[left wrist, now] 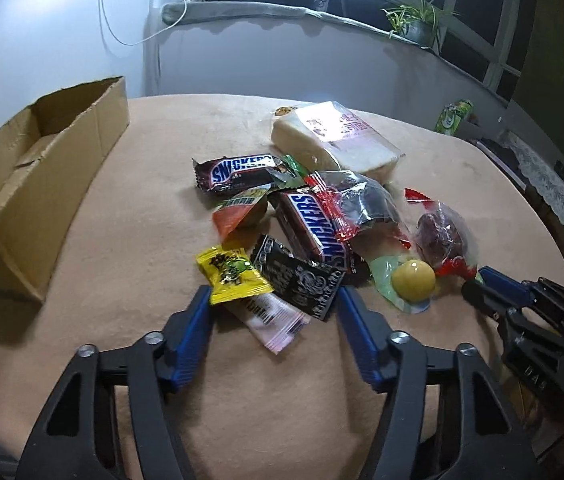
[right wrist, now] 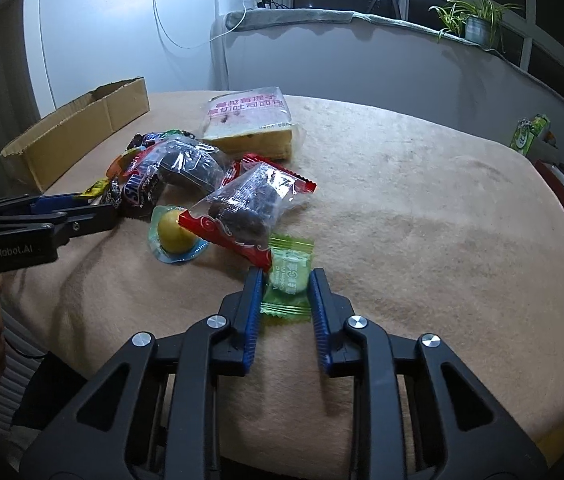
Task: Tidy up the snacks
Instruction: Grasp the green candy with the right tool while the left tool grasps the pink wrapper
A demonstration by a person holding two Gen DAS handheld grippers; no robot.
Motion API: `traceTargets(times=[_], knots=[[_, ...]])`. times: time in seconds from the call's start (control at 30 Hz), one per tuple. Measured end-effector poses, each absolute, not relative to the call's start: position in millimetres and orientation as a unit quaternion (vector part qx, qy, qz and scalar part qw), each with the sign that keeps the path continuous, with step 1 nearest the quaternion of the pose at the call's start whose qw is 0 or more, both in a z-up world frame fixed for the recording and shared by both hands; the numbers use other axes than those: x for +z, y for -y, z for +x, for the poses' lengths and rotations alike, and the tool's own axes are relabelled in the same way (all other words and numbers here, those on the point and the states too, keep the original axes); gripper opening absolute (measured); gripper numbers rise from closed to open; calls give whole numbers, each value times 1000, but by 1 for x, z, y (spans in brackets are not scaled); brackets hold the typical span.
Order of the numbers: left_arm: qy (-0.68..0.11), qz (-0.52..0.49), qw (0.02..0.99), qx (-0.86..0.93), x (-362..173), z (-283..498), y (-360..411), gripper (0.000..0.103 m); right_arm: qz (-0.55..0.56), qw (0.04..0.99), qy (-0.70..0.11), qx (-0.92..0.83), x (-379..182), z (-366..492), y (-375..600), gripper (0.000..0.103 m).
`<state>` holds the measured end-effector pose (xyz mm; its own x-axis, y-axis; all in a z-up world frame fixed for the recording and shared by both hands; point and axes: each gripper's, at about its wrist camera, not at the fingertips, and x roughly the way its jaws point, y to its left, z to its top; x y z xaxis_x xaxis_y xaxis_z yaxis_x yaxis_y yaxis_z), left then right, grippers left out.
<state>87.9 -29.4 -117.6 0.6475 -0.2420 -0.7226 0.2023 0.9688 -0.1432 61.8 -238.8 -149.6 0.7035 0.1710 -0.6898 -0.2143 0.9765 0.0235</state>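
Two grippers work the snack pile. Right gripper (right wrist: 285, 282) pinches a green candy (right wrist: 287, 280) on the blanket-covered table (right wrist: 421, 220). Left gripper (left wrist: 274, 300) stands half-closed around a yellow packet (left wrist: 232, 274), black packet (left wrist: 299, 280) and pink wrapper (left wrist: 272, 320); contact is unclear. Beyond lie Snickers bars (left wrist: 313, 228), bread (left wrist: 333, 140) and, far left, a cardboard box (left wrist: 34, 184).
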Motion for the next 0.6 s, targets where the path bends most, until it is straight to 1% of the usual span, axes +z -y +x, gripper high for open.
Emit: traceTargets(times=[0.07,0.27,0.37,0.43,0.5,0.53,0.57,0.6], knots=[[-400,-25,907,-129,-118,85,22,54,-28,923,-368,108,-150,62,240,24],[-400,-28,908,-124,-121,75,3,54,-37,924,-363,114,-151,62,239,24],[-401,-33,907,-126,-121,78,2,52,-39,924,-364,116,-151,63,239,25],[-402,-24,907,-126,-122,78,1,45,-40,923,-364,116,-151,63,239,25],[-401,-19,907,-126,-123,77,-3,34,-40,923,-364,115,-151,63,238,25],[-401,-21,907,-126,-123,77,-6,31,-41,923,-364,115,-151,63,238,25],[-402,-24,907,-125,-123,77,-8,25,-40,924,-363,114,-151,62,238,25],[-403,-31,906,-123,-122,78,-12,20,-39,924,-363,113,-151,63,238,25]])
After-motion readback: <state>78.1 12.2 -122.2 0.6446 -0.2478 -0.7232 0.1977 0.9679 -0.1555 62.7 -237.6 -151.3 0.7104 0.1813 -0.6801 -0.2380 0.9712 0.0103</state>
